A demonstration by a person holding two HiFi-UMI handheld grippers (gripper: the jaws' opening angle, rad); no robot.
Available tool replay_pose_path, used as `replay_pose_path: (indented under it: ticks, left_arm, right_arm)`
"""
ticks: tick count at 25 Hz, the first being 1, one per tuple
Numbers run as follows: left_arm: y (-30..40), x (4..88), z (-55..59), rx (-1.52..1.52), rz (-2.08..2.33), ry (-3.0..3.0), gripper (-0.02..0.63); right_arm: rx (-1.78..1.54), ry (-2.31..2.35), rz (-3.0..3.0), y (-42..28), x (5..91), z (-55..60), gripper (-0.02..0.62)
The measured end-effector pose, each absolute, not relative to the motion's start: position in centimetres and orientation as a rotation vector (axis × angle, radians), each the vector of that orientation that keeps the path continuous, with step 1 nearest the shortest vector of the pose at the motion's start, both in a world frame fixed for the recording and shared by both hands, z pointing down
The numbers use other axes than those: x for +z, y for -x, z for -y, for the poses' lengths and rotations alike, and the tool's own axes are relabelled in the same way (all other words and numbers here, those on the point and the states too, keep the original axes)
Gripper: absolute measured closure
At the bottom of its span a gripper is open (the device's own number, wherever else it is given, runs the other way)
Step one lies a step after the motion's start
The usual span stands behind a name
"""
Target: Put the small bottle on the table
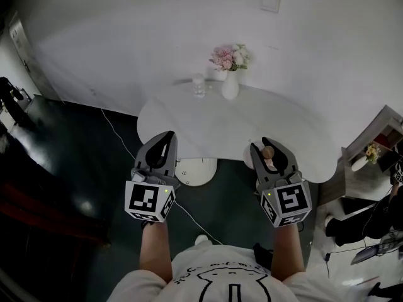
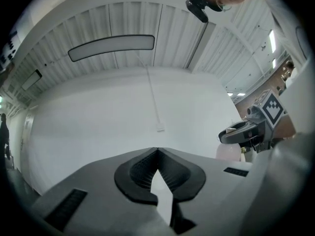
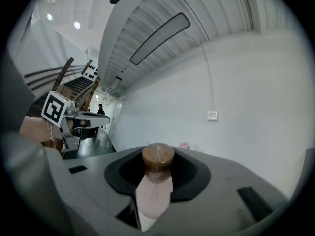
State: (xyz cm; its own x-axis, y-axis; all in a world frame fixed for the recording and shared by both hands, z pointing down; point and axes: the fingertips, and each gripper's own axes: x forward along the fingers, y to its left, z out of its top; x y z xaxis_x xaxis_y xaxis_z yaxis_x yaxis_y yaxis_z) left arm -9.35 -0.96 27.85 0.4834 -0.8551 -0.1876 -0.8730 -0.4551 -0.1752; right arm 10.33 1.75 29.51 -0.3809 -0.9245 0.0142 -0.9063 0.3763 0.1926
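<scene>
The small bottle [image 1: 268, 152], pale pink with a brown round cap, is clamped between the jaws of my right gripper [image 1: 271, 145], which hangs over the near right edge of the white table [image 1: 208, 124]. In the right gripper view the bottle [image 3: 156, 173] stands upright between the pads, and the right gripper [image 3: 158, 155] is shut on it. My left gripper [image 1: 167, 134] is level with it, at the table's near left edge. Its tips meet with nothing between them, as the left gripper view shows of the left gripper [image 2: 157, 150].
A white vase of pink flowers [image 1: 230, 80] and a clear glass [image 1: 199, 85] stand at the table's far side by the wall. The table's round white base [image 1: 196, 170] sits on the dark floor. A cable [image 1: 113, 131] runs across the floor at left. A shelf [image 1: 378, 145] stands at right.
</scene>
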Motion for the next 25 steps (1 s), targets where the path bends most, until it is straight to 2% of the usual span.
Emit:
replay_pose_path:
  ticks: [10, 25]
  left_arm:
    - [13.0, 29.1, 7.6, 0.124, -1.416, 2.548, 0.603]
    - [12.3, 30.8, 11.9, 0.112, -1.387, 2.586, 0.603]
  right_arm:
    - [-0.198, -1.737, 2.436, -6.5, 30.7, 3.6, 0.480]
    - [-0.126, -1.754, 2.408, -7.1, 32.9, 8.3, 0.480]
